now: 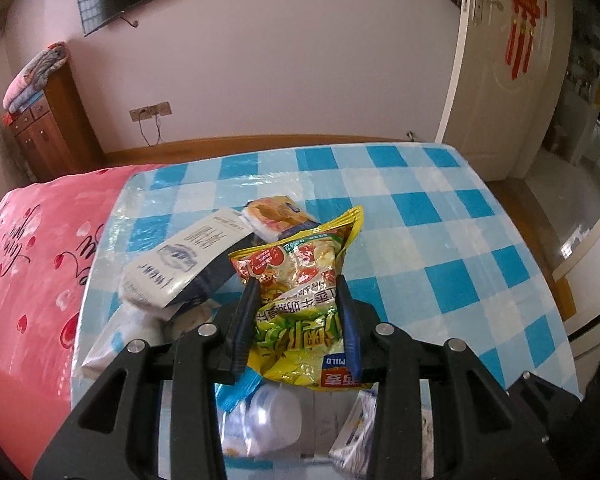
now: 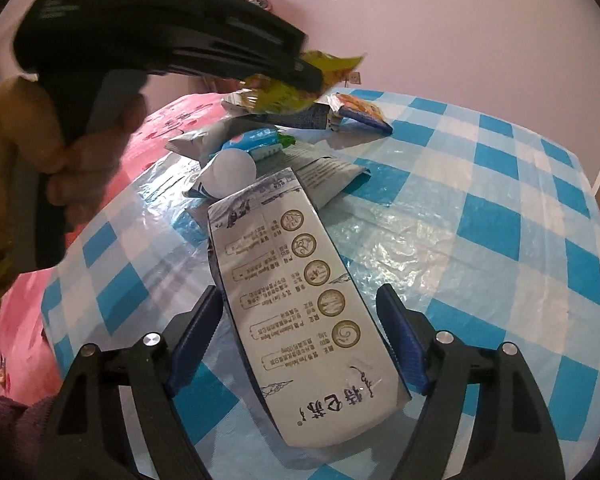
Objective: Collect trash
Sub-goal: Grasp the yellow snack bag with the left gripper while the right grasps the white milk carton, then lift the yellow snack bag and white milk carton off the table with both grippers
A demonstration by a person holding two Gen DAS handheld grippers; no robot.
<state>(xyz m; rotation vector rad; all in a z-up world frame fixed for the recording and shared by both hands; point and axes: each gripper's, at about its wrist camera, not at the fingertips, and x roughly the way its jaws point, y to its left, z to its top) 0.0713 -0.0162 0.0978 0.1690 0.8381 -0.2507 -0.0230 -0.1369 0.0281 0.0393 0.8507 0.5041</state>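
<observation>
My left gripper [image 1: 298,283] is shut on a yellow snack bag [image 1: 300,264] and holds it above the pile of trash. The right wrist view shows that same gripper [image 2: 312,76] at the upper left, with the yellow bag [image 2: 284,98] in it and a hand [image 2: 84,152] on its handle. A flattened white milk carton [image 2: 300,304] lies on the checkered table [image 2: 480,240] between the fingers of my right gripper [image 2: 298,292]. That gripper's jaws stand apart, and a gap shows at the carton's right edge.
On the table [image 1: 440,240] lie a white carton [image 1: 180,264], an orange snack packet [image 1: 276,216], a white bottle [image 2: 232,172], a blue wrapper [image 2: 256,142] and a grey pouch [image 2: 328,172]. A pink bedspread [image 1: 32,280] borders the left; a door [image 1: 496,80] stands at the right.
</observation>
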